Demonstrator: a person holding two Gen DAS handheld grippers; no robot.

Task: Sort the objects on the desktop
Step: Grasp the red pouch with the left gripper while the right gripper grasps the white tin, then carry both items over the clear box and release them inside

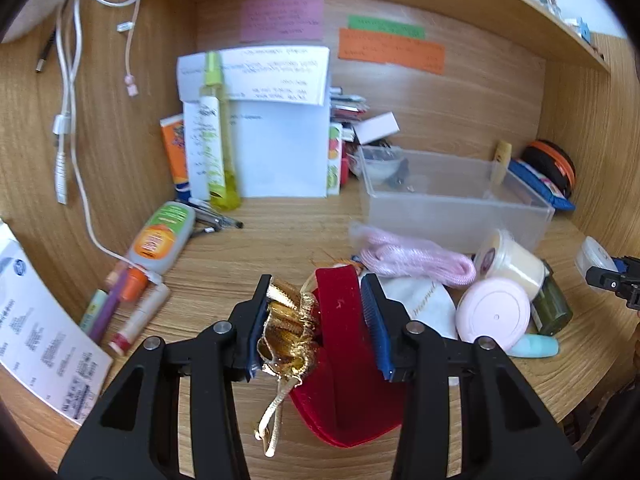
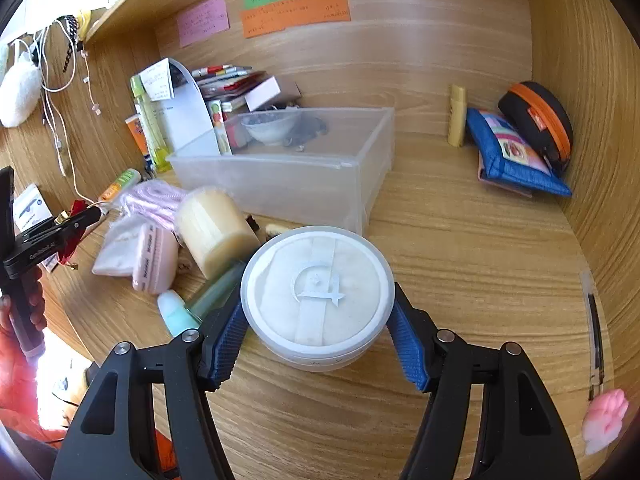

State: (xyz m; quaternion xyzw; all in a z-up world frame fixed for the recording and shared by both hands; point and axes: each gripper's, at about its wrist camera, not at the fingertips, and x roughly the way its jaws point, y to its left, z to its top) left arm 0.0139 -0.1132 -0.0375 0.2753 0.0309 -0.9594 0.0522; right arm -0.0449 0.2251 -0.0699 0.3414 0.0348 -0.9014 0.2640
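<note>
Pouches, gold [image 1: 286, 324] and red velvet [image 1: 344, 344], sit pinched between the left tool's [image 1: 320, 322] half-closed jaws; soft, light, slippery, best gripped mid-body; right tool [image 2: 316, 344] clasps a round white jar [image 2: 318, 294], rigid, at its sides.

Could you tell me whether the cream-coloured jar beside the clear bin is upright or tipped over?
Tipped: the cream jar lies on its side, leaning on the pink compact.

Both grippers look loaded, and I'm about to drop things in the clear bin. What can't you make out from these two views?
- Clear bin contents: both views; frosted walls blur the bowl and the dark items beside it.
- Sticky notes' writing: too small and blurred.
- Red velvet pouch and gold pouch contents: closed fabric, left gripper fingers.
- White round container underside: hidden in right gripper.
</note>
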